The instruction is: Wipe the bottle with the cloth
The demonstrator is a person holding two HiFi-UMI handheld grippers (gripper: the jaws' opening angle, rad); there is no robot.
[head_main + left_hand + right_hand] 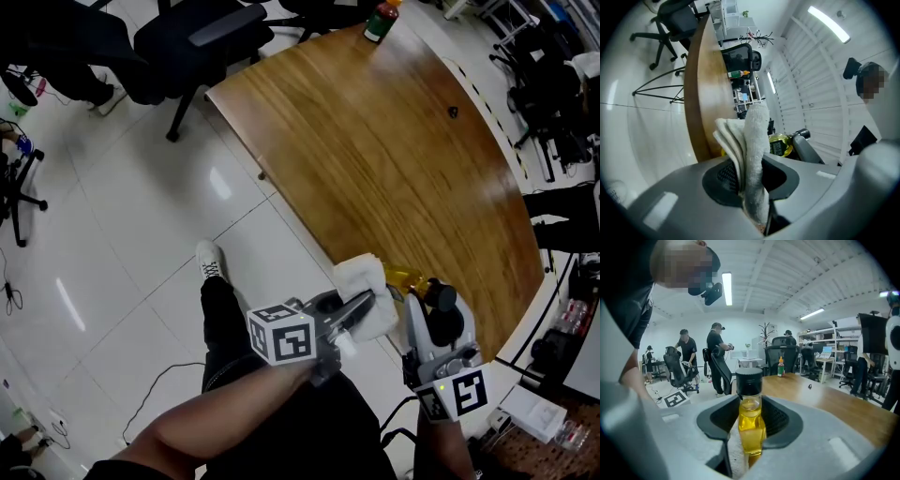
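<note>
A folded white cloth (pixel 367 292) is pinched in my left gripper (pixel 361 307), which reaches from the left at the table's near edge. In the left gripper view the cloth (pixel 751 154) stands up between the jaws, with the bottle (pixel 780 145) just beyond it. My right gripper (pixel 424 305) is shut on a small bottle of yellow liquid (pixel 409 279) with a black cap (pixel 440 294). The right gripper view shows the bottle (pixel 750 420) upright between the dark pads, its black cap (pixel 749 381) on top. The cloth lies against the bottle's left side in the head view.
The curved wooden table (pixel 394 159) stretches ahead, with a red-capped sauce bottle (pixel 381 21) at its far end and a small dark object (pixel 453 112) on the top. Office chairs (pixel 202 42) stand on the white floor to the left. People stand in the background (pixel 715 355).
</note>
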